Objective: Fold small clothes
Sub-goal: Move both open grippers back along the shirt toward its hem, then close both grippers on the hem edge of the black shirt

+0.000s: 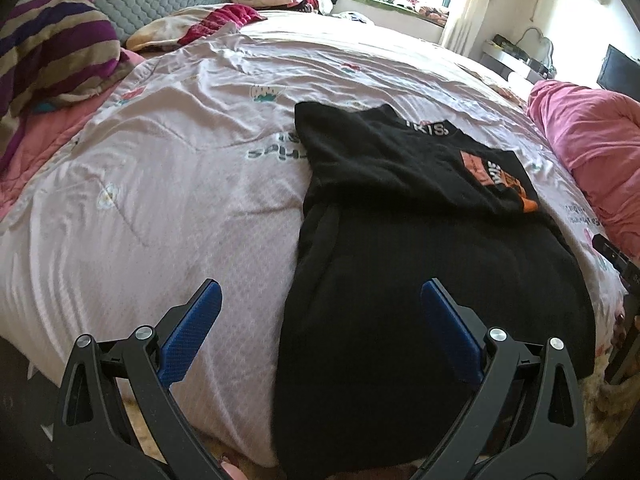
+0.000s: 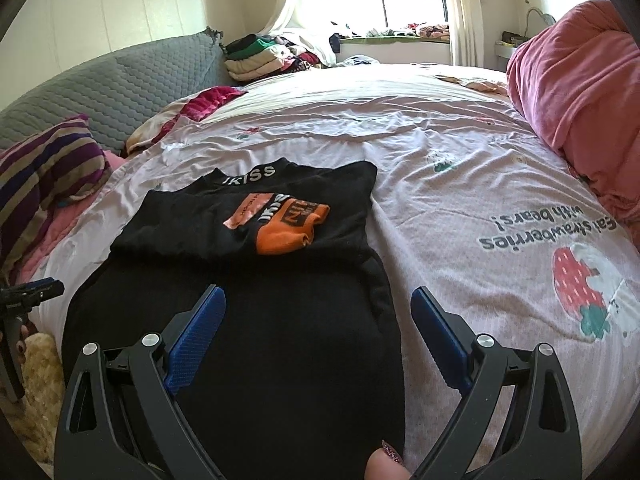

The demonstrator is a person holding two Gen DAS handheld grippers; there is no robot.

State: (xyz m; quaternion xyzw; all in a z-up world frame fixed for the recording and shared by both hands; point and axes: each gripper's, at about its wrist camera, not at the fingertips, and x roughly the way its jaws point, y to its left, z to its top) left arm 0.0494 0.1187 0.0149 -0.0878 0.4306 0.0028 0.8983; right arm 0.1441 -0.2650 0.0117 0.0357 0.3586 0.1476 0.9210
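A black top (image 1: pixel 420 248) (image 2: pixel 256 320) lies flat on the pink bedspread, its sleeves folded in across the chest so an orange cuff (image 2: pixel 290 226) and white collar lettering (image 2: pixel 250 174) show. The hem end hangs over the near bed edge. My left gripper (image 1: pixel 320 292) hovers open over the garment's left edge near the hem, nothing between its blue pads (image 1: pixel 192 332). My right gripper (image 2: pixel 318 300) hovers open over the garment's right edge, empty as well. The left gripper (image 2: pixel 28 292) also shows at the left border of the right wrist view.
The pink printed bedspread (image 2: pixel 460 208) covers the bed. A rolled pink blanket (image 2: pixel 580 92) lies at the right. A striped pillow (image 1: pixel 60 52) and grey quilted headboard (image 2: pixel 112 84) sit left. Stacked clothes (image 2: pixel 260 56) rest at the far side by the window. A fingertip (image 2: pixel 386 466) shows at the bottom.
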